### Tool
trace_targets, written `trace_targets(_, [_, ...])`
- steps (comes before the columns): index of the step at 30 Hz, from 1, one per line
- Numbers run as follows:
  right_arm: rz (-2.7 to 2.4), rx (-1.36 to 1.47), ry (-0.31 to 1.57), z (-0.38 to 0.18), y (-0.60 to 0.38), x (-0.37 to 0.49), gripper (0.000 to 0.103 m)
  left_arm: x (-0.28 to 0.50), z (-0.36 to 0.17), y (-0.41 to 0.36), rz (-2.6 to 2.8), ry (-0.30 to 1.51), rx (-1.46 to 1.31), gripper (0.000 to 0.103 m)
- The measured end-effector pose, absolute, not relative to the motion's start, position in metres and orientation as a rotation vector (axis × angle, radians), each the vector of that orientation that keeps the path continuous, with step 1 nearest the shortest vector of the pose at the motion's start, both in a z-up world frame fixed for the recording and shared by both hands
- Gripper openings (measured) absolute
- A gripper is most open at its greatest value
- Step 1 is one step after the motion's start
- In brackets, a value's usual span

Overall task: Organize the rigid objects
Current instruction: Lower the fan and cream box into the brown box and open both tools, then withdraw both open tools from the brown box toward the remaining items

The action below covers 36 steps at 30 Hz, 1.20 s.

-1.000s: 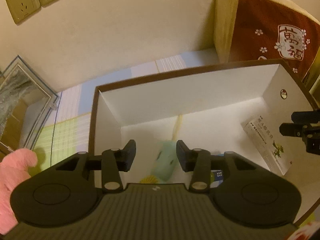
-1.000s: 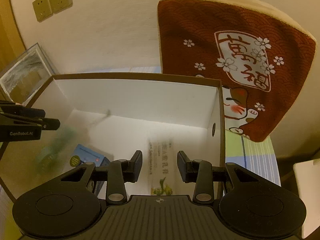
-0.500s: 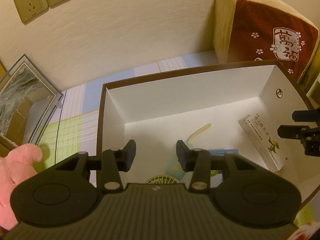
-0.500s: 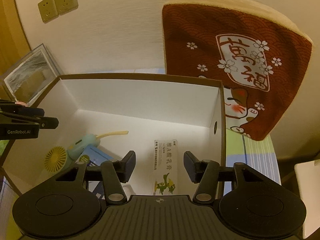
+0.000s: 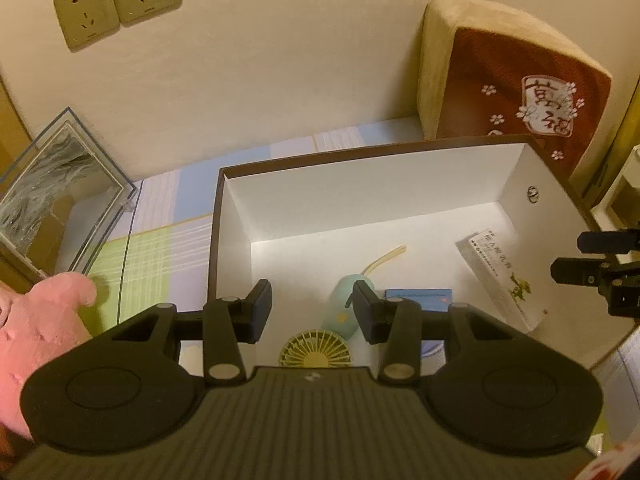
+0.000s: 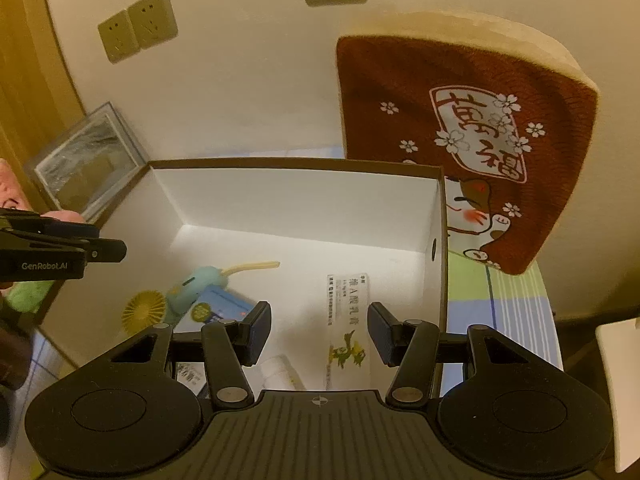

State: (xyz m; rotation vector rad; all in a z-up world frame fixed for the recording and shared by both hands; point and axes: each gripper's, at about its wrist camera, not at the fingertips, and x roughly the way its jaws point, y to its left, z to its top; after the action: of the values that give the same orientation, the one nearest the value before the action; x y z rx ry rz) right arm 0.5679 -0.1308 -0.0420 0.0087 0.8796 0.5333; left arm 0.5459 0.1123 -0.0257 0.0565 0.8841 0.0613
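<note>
Both grippers empty above the storage box.

Left gripper [image 5: 312,306] and right gripper [image 6: 319,328] hover with jaws apart, holding nothing. Handheld fan [image 5: 344,312], blue carton [image 6: 218,308] and white carton [image 6: 348,320] lie flat on the box [image 6: 296,208] floor, judged deposited. Box sits on a striped sheet [image 5: 160,244]; red cushion [image 6: 460,128] leans on the wall.

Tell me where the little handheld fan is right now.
The handheld fan lies on the floor of the white box, near its left wall in the right wrist view, its teal handle resting against the blue box.
</note>
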Motion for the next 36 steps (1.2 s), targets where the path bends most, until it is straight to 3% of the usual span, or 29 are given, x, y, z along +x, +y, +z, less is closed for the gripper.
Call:
trace_targets(20, [0.567,0.141,0.792,0.002,-0.175,0.476,0.054,0.434,0.028,0.120,0.048,0.783,-0.028,0.042])
trace_targets(36, [0.609,0.162,0.823,0.004,-0.186,0.395,0.054,0.339,0.028,0.108,0.034,0.793,-0.051,0.042])
